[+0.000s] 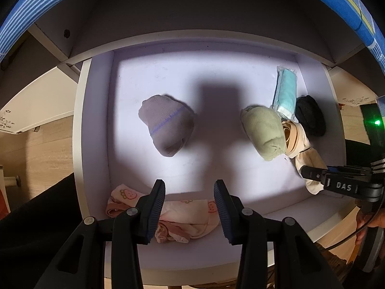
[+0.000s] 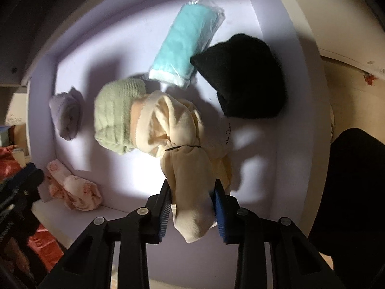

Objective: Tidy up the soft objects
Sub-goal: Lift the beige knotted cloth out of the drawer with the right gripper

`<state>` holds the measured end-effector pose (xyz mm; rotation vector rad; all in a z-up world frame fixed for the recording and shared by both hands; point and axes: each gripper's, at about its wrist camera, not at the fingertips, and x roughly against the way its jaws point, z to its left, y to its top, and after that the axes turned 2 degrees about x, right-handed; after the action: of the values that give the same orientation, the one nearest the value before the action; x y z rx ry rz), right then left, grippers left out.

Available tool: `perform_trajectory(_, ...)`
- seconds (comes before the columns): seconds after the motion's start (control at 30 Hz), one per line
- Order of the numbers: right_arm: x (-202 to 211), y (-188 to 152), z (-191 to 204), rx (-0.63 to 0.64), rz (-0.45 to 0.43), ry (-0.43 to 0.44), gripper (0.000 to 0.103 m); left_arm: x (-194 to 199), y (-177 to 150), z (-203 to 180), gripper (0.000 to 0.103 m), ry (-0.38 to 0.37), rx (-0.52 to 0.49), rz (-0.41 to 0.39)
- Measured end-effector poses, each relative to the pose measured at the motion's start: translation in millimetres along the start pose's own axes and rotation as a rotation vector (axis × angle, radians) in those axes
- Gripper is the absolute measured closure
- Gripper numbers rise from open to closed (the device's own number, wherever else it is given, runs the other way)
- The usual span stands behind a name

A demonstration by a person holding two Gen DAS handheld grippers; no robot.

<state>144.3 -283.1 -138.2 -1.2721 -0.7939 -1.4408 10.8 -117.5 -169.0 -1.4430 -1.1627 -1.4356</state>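
An open drawer (image 1: 79, 120) with a pale lavender floor holds several soft items. My right gripper (image 2: 192, 192) is shut on the toe end of a cream sock bundle (image 2: 178, 130), which hangs from the pads toward the drawer floor. In the left wrist view the same gripper (image 1: 306, 172) pinches the cream sock (image 1: 300, 144) at the drawer's right. The sock rests against a green sock roll (image 2: 113, 118). My left gripper (image 1: 190, 192) points straight down over a pink strawberry-print cloth (image 1: 182, 219) in the near corner. Its fingers stand apart and nothing is pressed between them.
A grey sock roll (image 1: 166, 125) lies at the left of the drawer floor. A teal item in a clear wrapper (image 2: 185, 45) and a black sock roll (image 2: 243, 79) sit by the right wall (image 2: 284, 96). Blue striped fabric (image 1: 21, 24) hangs above.
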Motion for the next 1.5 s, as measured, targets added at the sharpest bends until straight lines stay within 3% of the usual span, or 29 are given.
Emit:
perform_trajectory(0.33, 35.1, -5.7, -9.4, -0.012, -0.037, 0.042, 0.074, 0.0, 0.6, -0.5, 0.061, -0.01, -0.004, 0.008)
perform_trajectory(0.47, -1.3, 2.4, -4.9, 0.0, -0.009, 0.012, 0.074, 0.8, 0.3, 1.0, 0.061, -0.012, -0.003, 0.008)
perform_trajectory(0.6, -25.2, 10.3, 11.8, 0.077, 0.011, -0.033, 0.059, -0.1, -0.5, 2.2, 0.061, -0.015, 0.004, 0.013)
perform_trajectory(0.7, -37.5, 15.5, 25.8, 0.16, 0.029, -0.096, 0.054, -0.8, -0.7, 1.7, 0.061, -0.017, 0.004, 0.019)
perform_trajectory(0.9, -61.2, 21.3, 37.2, 0.23, 0.084, -0.152, 0.053, -4.3, 0.5, 0.6, 0.061, -0.023, 0.014, 0.036)
perform_trajectory(0.97, -60.1, 21.6, 39.5, 0.249, 0.077, -0.167, 0.063, -4.3, 1.0, -0.7, 0.061, -0.026, 0.013, 0.036)
perform_trajectory(1.0, -58.2, 22.3, 39.2, 0.249, 0.075, -0.16, 0.071, -4.2, 1.1, -1.3, 0.061, -0.027, 0.012, 0.036)
perform_trajectory(1.2, -27.9, 20.7, 16.0, 0.106, 0.023, -0.052, 0.071, -2.9, 1.2, -3.6, 0.061, -0.03, 0.001, 0.034)
perform_trajectory(1.5, 34.0, 11.7, 2.8, 0.061, -0.063, 0.04, 0.071, -4.3, 1.1, 0.4, 0.061, -0.016, 0.01, 0.043)
